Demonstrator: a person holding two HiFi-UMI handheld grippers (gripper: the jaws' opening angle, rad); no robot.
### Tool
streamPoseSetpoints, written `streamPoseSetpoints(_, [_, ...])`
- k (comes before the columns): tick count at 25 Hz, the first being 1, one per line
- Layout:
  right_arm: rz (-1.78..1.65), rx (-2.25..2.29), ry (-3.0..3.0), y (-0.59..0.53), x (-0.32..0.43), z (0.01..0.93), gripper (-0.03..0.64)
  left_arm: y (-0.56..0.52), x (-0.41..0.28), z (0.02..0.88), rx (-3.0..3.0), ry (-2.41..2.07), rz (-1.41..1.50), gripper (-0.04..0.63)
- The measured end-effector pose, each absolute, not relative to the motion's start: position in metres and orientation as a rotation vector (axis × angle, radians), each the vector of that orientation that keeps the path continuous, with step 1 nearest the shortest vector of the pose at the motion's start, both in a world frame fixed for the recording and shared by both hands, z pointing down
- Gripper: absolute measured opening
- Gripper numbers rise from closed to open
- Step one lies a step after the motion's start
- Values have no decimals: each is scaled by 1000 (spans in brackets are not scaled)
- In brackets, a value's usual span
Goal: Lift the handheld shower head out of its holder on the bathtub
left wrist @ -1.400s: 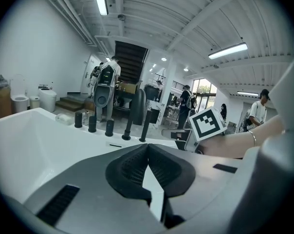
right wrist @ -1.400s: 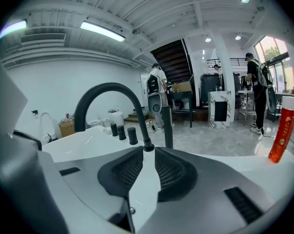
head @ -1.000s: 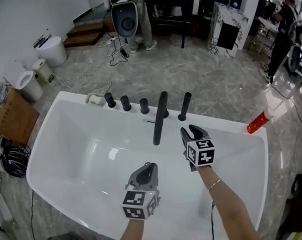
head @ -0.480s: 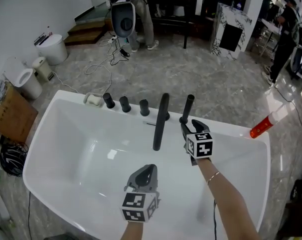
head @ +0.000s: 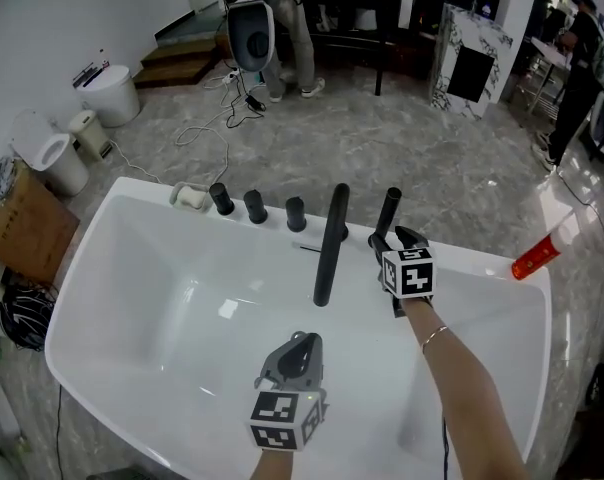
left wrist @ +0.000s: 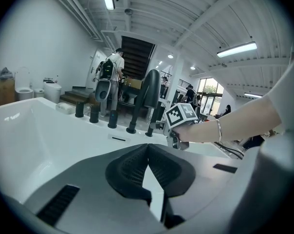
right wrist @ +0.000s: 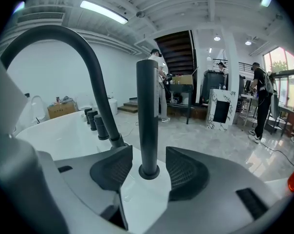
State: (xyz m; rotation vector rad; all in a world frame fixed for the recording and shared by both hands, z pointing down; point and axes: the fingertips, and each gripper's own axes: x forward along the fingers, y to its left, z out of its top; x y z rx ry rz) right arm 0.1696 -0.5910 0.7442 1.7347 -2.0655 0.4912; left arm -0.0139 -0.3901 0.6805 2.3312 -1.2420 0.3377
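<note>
Shower head stands upright in its holder on the far rim of the tub, just right of the spout and a row of three knobs.

The head view gives this layout, but the marker cube covers most of the right gripper, so the jaws are hard to read from above. The right gripper view fills that in. The right gripper has just been opening its jaws and they now stand wide. The dark stem rises between the two pads, with a bare gap on either side, so neither pad presses on it. The ring of the holder sits low between the jaws, on the white rim.

The left gripper view adds a side look: the right hand and its cube are up at the rim beside the stem.

The left gripper hangs over the basin, well apart from the fittings. In its own view the left gripper has its jaw tips together with nothing between them.
</note>
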Motion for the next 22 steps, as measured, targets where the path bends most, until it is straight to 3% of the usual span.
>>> streamPoseSetpoints(6, [470, 1690, -2083, -602, 159, 747, 224, -394, -19, 685, 2319, -1247, 336, 20])
streamPoseSetpoints(11, [436, 1678, -2067, -612, 155, 744, 195, -394, -24, 686, 2313, -1249, 343, 20])
streamPoseSetpoints(14, [419, 1700, -2040, -614, 159, 744, 138, -395, -28, 688, 2309, -1252, 343, 20])
streamPoseSetpoints(22, [351, 1688, -2048, -612, 154, 743, 133, -393, -31, 691, 2302, -1245, 351, 20])
